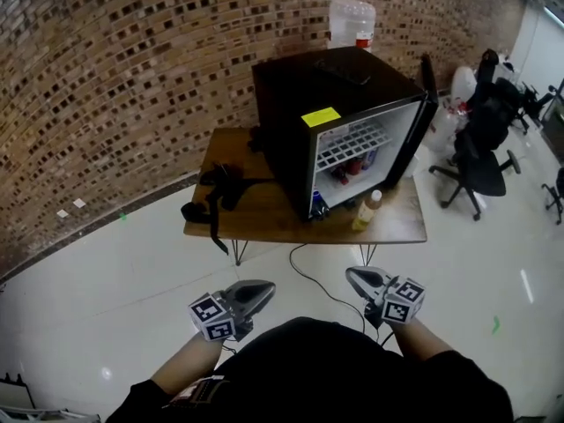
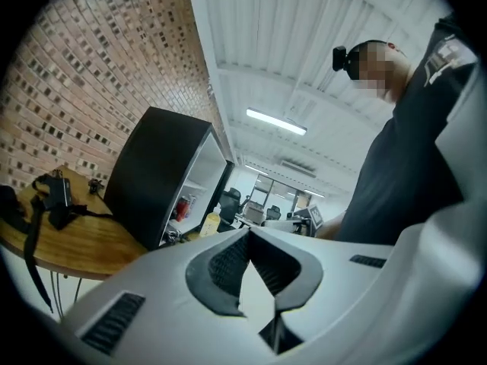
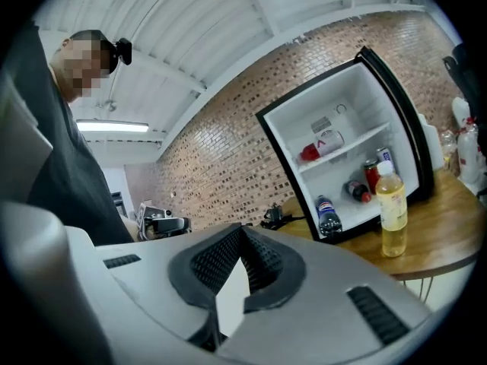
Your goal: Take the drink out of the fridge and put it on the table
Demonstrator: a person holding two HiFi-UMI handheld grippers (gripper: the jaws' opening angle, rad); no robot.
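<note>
Yellow drink bottle (image 3: 392,211) stands upright on the table (image 1: 273,223), well ahead and rightward of the right gripper (image 3: 242,230) (jaws clenched empty, same as the farther left gripper (image 2: 249,230)).

The room is evenly bright. One ceiling strip light (image 2: 275,122) glows above and beyond the left gripper (image 2: 249,230), a second strip light (image 3: 112,126) up and left of the right gripper (image 3: 242,226). The glossy floor (image 1: 106,271) around both grippers carries small glare spots. Both gripper views bend hard toward black corners, and the brick wall (image 1: 132,51) bows in the head view.
</note>
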